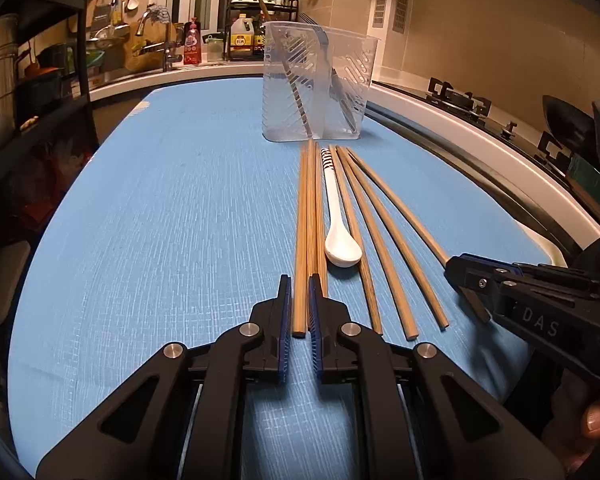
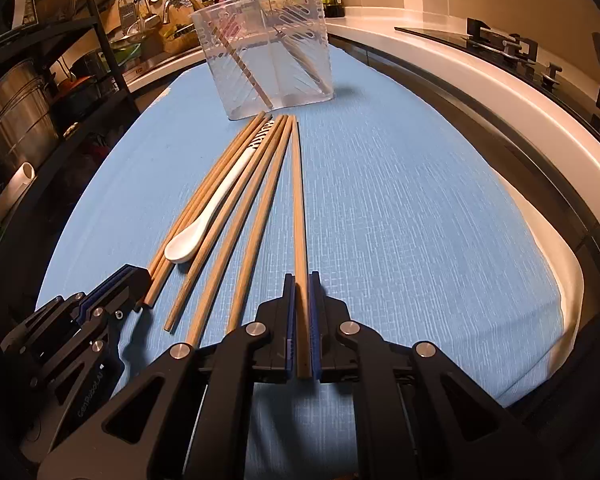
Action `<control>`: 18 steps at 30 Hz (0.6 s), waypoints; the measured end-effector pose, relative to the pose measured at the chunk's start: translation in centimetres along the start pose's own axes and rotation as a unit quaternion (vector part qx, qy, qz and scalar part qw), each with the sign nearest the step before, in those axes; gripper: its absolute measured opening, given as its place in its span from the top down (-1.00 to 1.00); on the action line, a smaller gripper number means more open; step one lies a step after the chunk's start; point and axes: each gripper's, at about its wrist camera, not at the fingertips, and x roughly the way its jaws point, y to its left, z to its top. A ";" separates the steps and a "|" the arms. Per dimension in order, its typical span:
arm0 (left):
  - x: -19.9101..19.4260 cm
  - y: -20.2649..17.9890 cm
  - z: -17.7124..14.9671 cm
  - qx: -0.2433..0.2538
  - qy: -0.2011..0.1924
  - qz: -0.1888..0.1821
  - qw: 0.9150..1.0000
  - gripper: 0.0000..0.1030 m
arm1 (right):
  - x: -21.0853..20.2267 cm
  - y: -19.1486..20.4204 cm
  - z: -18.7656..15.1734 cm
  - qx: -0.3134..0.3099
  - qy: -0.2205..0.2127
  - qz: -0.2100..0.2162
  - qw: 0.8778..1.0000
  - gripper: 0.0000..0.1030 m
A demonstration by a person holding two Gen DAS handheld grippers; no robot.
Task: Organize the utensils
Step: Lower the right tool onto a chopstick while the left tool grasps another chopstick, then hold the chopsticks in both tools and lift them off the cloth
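Note:
Several wooden chopsticks (image 1: pixel 364 236) and a white ceramic spoon (image 1: pixel 340 240) lie fanned on a blue mat (image 1: pixel 160 220), pointing at a clear plastic utensil holder (image 1: pixel 316 80) that holds a fork and other utensils. My left gripper (image 1: pixel 299 280) is shut on the leftmost chopstick (image 1: pixel 301 240). My right gripper (image 2: pixel 301 280) is shut on the rightmost chopstick (image 2: pixel 298 200), whose end lies between its blue pads; that gripper also shows in the left wrist view (image 1: pixel 460 270). The holder (image 2: pixel 266 48), spoon (image 2: pixel 204 216) and left gripper (image 2: pixel 132 276) show in the right wrist view.
The mat covers a white counter (image 2: pixel 460 80). A gas stove (image 1: pixel 460 100) is at the right. A sink with a tap (image 1: pixel 164 44), bottles and a spice rack (image 1: pixel 260 24) are behind. A black shelf with pots (image 2: pixel 20 112) stands at the left.

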 end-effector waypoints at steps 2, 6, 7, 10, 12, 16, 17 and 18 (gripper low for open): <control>0.0 0.0 -0.1 0.004 -0.003 0.004 1.000 0.82 | 0.0 0.0 0.0 -0.001 0.000 0.000 1.000 0.87; -0.2 0.9 -0.3 -0.014 0.000 0.008 1.000 0.87 | 0.1 -0.2 0.1 0.003 0.001 0.004 1.000 0.87; -0.3 1.0 -0.4 -0.019 -0.002 0.012 1.000 0.87 | 0.1 -0.2 0.1 0.005 0.000 0.004 1.000 0.87; -0.9 1.2 -1.1 -0.027 -0.013 0.029 0.999 0.87 | 0.1 -0.5 0.2 0.010 -0.003 -0.007 1.000 0.87; -1.5 1.1 -1.8 -0.030 -0.025 0.058 0.998 0.87 | 0.0 -0.8 0.2 0.016 -0.005 -0.016 1.000 0.87; -1.9 0.3 -2.4 -0.027 -0.037 0.076 0.996 0.86 | -0.1 -0.7 0.1 0.017 -0.008 -0.022 1.000 0.84; -1.7 0.2 -2.3 -0.028 -0.038 0.077 0.996 0.86 | -0.1 -0.7 0.0 0.017 -0.008 -0.021 1.000 0.81; -1.5 0.3 -2.1 -0.030 -0.038 0.078 0.996 0.86 | -0.2 -0.8 0.0 0.017 -0.009 -0.020 1.000 0.80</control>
